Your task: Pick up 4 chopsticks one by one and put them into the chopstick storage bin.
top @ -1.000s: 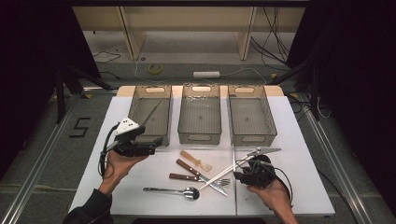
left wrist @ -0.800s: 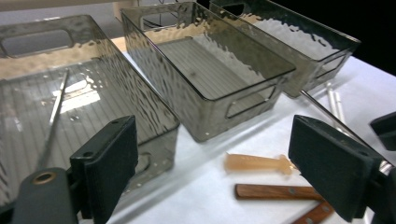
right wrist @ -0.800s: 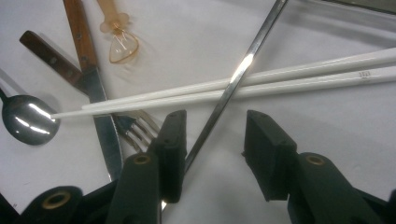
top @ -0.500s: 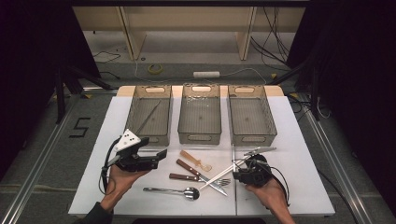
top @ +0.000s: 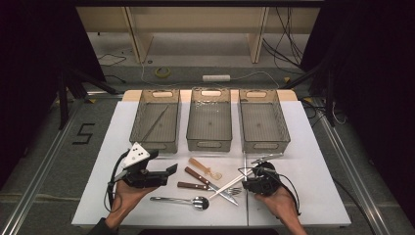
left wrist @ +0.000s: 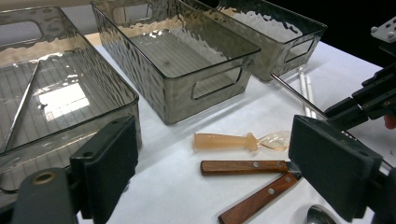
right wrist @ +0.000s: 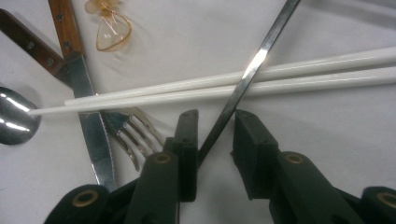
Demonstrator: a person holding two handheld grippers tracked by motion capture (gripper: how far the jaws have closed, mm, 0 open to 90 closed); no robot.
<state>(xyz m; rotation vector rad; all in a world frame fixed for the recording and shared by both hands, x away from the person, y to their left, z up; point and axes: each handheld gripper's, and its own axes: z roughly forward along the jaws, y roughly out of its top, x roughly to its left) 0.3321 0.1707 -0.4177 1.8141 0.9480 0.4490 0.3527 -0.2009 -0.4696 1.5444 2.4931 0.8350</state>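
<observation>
Cutlery lies scattered just beyond the right gripper [right wrist: 212,135]: two white chopsticks [right wrist: 299,77] run crosswise right ahead of its jaws, a fork [right wrist: 133,133] rests to their left with its tines towards the gripper, and past that lie a steak knife [right wrist: 86,100], another wooden handle [right wrist: 28,39], a spoon [right wrist: 11,116] and a clear amber plastic spoon [right wrist: 112,30]. The chopsticks pass under the thing the jaws straddle, so they crowd the grasp. That thing is a thin, flat metal rod [right wrist: 243,84], dark and shiny, slanting up and away between the jaws. The jaws have just been closing and stand narrow; the left pad meets the rod, the right pad is still apart. Out to the left, the left gripper [top: 161,175] hovers with its jaws wide and nothing between them, near three grey bins [top: 209,120]; the leftmost bin [left wrist: 70,100] holds another thin rod [left wrist: 21,107].
</observation>
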